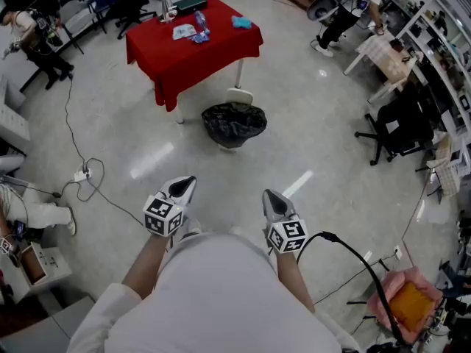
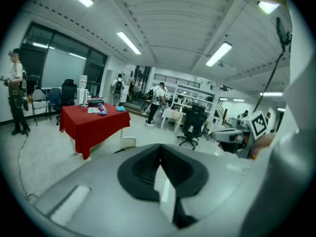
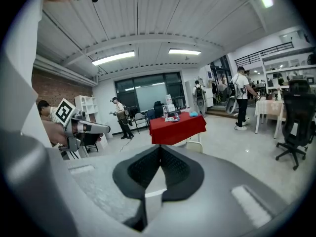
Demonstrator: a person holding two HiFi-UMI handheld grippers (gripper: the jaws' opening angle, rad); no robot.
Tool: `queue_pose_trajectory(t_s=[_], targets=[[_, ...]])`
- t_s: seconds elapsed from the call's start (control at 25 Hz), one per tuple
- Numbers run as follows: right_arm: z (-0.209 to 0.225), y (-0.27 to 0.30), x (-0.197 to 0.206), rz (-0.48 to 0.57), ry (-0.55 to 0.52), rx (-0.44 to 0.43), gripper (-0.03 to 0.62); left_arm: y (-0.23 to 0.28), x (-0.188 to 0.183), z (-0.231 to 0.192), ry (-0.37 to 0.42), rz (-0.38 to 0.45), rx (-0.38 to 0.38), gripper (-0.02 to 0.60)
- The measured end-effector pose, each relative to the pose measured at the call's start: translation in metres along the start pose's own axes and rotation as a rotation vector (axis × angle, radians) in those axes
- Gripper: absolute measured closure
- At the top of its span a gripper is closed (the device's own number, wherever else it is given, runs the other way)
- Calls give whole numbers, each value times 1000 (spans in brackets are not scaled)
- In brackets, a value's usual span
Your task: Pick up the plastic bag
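Spotting the black plastic bag (image 1: pixel 234 123) on the floor at twelve o'clock, just before the red table (image 1: pixel 193 46), I judge it light, limp and slippery, so I'd pinch a crumpled top fold. Left gripper (image 1: pixel 185 186) and right gripper (image 1: pixel 271 199) hover well short, jaws closed on nothing.

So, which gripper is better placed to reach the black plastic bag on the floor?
Left, narrowly. The black plastic bag lies ahead, midway between both shut grippers; the left gripper reaches slightly further forward than the right gripper.
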State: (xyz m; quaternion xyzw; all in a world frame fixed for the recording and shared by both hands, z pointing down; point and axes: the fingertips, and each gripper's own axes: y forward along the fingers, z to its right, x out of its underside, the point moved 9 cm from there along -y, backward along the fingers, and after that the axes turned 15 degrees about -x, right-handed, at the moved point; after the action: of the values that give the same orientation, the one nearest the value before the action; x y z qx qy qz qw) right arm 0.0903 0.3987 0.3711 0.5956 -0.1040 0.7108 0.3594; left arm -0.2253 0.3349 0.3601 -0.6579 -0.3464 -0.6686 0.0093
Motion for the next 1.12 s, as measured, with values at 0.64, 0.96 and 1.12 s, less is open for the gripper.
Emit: queue_pose_trajectory(t_s=[0.64,0.96,1.12], targets=[[21,-28,7,-19,-29,-70,592,0,5,36,-17,12,-50,578],[41,-49,10,-27,-73,-120,592,2,12,58,-39,15,-109,578],[54,-59,15,-39,-72,-138,592,5,17,71,-37,9,-133,577]])
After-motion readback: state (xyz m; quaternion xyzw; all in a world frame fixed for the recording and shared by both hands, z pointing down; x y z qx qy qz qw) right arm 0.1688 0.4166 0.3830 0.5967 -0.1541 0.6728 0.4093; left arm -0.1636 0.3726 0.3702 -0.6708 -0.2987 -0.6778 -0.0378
